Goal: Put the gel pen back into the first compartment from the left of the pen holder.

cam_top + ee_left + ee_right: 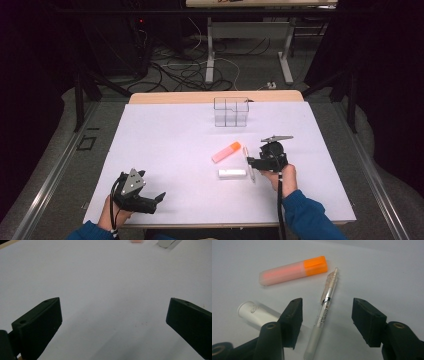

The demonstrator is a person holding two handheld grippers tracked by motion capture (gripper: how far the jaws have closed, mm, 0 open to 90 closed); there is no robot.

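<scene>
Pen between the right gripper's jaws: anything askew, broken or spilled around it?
Nothing stands out. The pen lies flat and whole between the right gripper's open jaws, untouched. The orange highlighter and white tube lie apart from it, capped, no spills.

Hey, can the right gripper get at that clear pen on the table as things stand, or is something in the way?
Probably yes. The pen lies between the right gripper's open jaws, nothing over it; the white tube lies just outside one jaw.

Blue sleeves point(310, 212) cover both forearms; each black gripper, left point(159, 198) and right point(249, 161), carries a grey three-cornered plate point(133, 181) and trails a black cable point(281, 210) toward 6 o'clock
</scene>
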